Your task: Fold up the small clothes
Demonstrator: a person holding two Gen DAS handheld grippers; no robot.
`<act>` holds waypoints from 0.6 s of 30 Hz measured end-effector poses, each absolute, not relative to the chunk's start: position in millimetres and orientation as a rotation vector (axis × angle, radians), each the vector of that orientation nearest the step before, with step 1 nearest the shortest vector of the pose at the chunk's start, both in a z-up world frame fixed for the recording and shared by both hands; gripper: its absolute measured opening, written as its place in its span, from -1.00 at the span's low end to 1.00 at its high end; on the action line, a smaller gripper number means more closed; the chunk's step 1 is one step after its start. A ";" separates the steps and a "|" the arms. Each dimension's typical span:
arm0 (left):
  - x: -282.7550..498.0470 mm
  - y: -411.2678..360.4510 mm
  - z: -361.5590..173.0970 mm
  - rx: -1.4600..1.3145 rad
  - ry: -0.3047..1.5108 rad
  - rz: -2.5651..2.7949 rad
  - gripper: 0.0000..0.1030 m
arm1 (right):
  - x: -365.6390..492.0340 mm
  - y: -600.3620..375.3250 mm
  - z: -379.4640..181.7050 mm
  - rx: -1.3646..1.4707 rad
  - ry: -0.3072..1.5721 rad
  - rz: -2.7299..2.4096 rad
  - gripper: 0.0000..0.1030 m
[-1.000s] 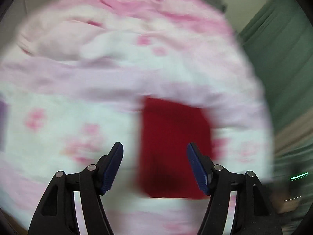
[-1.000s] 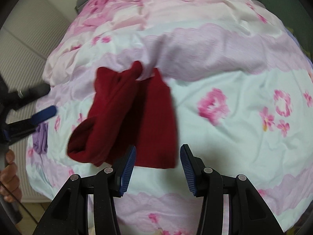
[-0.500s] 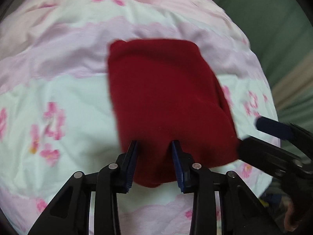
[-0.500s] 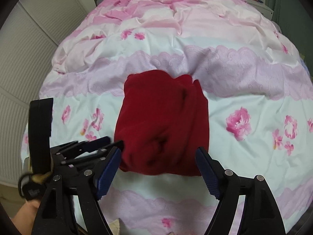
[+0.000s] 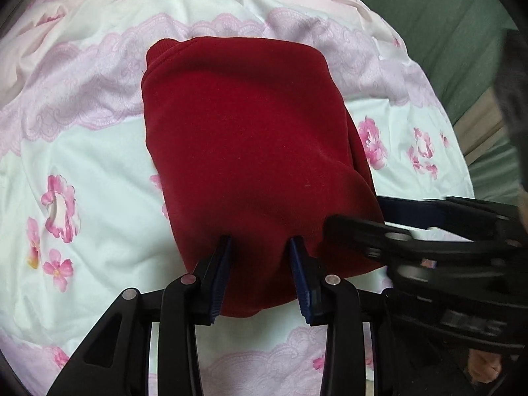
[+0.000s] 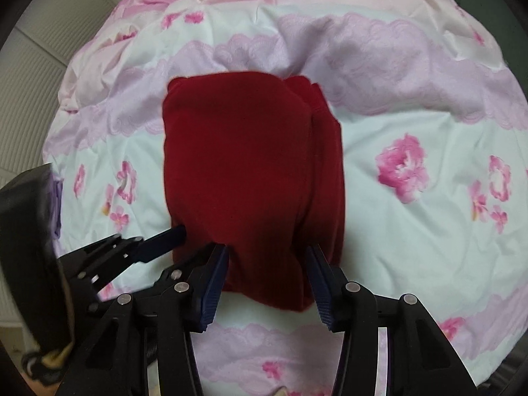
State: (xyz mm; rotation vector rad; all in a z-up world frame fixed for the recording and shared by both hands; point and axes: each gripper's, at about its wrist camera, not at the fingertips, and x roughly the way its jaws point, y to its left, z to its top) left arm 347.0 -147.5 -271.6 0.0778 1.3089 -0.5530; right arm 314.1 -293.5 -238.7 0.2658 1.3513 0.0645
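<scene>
Red garment lies folded into a thick block on the floral quilt, across the quilt's lilac lace band, ribbed cuff at the far left corner. My left gripper points down at the garment's near edge; its jaws have just opened slightly and the blue pads sit either side of a hump of red cloth, touching it on both sides, so I read it as clamped on the garment. My right gripper is over the same near edge, just right of the left one; its jaws have just been closing, pads against the bunched cloth between them, also gripping the garment. In the right view the left gripper comes in from the left, tip against the garment's near left corner. Green curtain beyond the quilt's right side.
</scene>
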 end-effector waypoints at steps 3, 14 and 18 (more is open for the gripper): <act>344.2 -151.2 -266.8 0.119 1.307 -0.560 -0.08 | 321.7 -294.3 -257.3 0.309 1.388 0.082 -0.26; 347.0 -125.4 -231.4 -0.013 1.262 -0.465 0.31 | 296.2 -319.5 -201.2 0.302 1.207 0.106 -0.65; 354.7 -140.3 -243.7 0.013 1.301 -0.457 0.31 | 296.3 -335.2 -230.9 0.364 1.292 0.072 -0.65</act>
